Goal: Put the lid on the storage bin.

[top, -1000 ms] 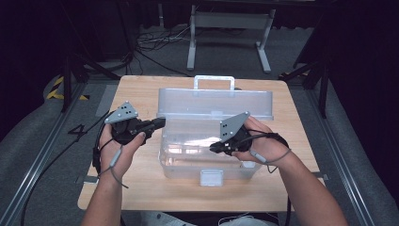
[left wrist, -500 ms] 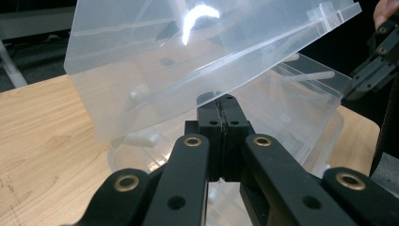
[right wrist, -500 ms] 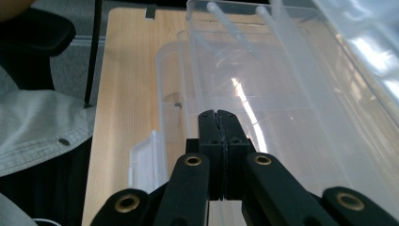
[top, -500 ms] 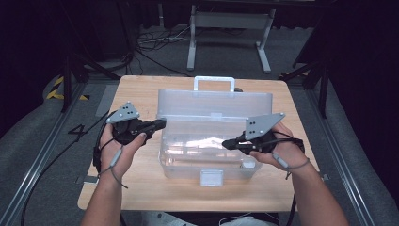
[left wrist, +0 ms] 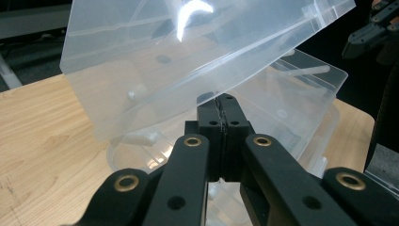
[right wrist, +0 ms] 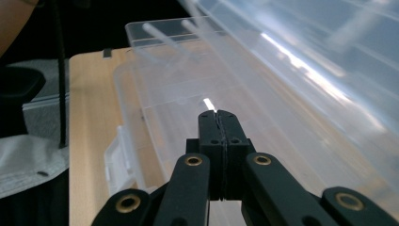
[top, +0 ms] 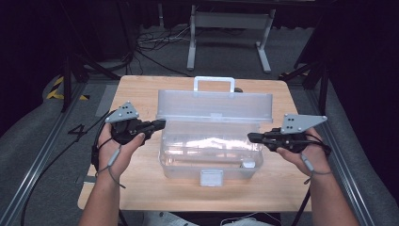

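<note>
Clear plastic toolbox (top: 211, 146) sits mid-bench, latch side twd the near edge, lid (top: 214, 107) raised partway w/ its white handle (top: 214, 84) twd the far edge. Left gripper (top: 160, 124) at box's left end, tips just beside the lid's left edge; in left gripper view jaws are pressed together, nothing between them, tips right under the lid rim (left wrist: 207, 89). Right gripper (top: 251, 137) at box's right end, jaws clenched empty too, tips near the right wall. Both hands apart, one per side. Wooden bench (top: 141, 188) bare around the box.
</note>
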A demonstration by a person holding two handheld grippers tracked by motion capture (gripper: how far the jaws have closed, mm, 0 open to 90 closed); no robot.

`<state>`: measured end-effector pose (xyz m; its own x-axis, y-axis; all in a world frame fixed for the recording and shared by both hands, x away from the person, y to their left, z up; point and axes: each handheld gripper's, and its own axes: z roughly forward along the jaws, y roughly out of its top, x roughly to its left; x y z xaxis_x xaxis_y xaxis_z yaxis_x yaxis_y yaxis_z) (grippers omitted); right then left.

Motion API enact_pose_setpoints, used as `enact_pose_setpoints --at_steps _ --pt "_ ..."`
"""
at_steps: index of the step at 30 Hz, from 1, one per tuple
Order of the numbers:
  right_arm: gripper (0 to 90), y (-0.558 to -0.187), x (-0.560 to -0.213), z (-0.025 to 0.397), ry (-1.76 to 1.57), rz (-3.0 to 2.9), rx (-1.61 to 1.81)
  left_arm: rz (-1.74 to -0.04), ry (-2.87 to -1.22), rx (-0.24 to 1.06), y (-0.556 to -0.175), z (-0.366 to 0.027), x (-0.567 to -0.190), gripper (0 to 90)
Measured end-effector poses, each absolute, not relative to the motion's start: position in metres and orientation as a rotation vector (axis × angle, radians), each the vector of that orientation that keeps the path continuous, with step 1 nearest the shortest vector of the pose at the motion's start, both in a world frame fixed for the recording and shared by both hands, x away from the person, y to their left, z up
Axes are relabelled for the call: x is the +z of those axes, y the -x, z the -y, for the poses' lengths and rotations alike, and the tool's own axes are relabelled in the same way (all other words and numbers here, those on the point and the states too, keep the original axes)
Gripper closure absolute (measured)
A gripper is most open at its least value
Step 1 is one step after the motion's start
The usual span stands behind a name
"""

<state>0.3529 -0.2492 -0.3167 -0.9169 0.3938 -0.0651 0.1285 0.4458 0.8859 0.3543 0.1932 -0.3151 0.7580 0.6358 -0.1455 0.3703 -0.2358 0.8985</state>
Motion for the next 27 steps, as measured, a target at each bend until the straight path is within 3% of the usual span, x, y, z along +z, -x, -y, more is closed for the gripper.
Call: enact_pose_setpoints --at_steps 10,27 --pt "90.0 -0.356 -0.319 0.283 -0.607 -2.332 1.526 -0.771 -1.863 0.300 -0.354 -0.193 -0.315 89.9" --pt "90.0 -0.359 -0.319 0.299 -0.705 -2.362 1.538 -0.751 -1.918 0.254 -0.344 -0.193 -0.315 89.8"
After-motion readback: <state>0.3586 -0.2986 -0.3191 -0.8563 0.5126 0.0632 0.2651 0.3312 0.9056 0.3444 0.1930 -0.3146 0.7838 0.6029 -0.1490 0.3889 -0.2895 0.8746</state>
